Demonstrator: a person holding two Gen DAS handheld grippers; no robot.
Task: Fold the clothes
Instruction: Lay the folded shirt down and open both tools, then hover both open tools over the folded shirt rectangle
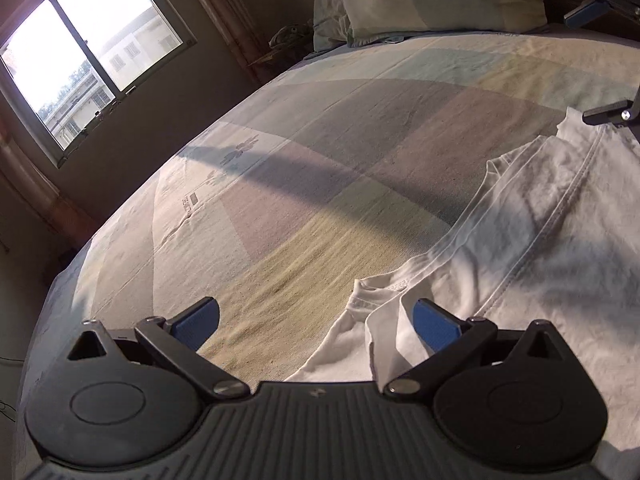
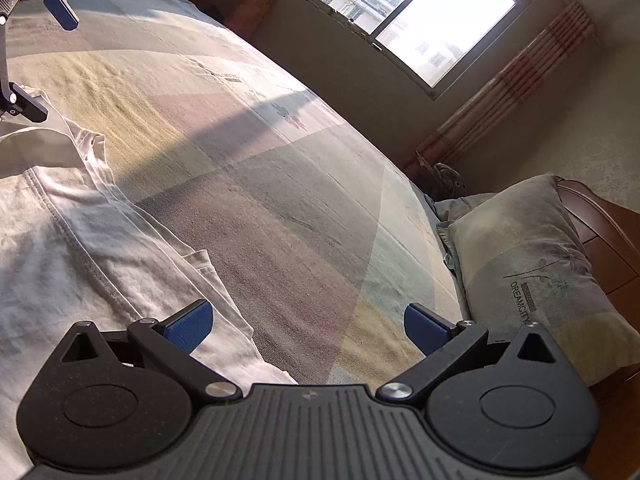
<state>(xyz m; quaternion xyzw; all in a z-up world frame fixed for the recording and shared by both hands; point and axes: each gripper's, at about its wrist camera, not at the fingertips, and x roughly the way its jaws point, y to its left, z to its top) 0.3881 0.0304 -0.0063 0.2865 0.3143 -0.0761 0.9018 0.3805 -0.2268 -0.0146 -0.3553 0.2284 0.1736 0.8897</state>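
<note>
White shirt (image 1: 532, 216) lies flat, collar toward left gripper (image 1: 316, 322)

white shirt (image 1: 532, 216), rumpled, flat on bed (image 1: 320, 168)

- Shirt (image 1: 532, 216): white, w/ pale stitched seams.
- Bed sheet (image 1: 320, 128): big blocks of grey, mauve, yellow-tan, pale blue, cream; small flower print at far left.
- Pillow (image 2: 532, 264): same pastel blocks, dark "DREAMCITY" print.
- Left gripper (image 1: 316, 322), right gripper (image 2: 308, 322): black bodies, blue pads.
- Curtain (image 2: 508, 84): cream w/ pink stripes.
</note>
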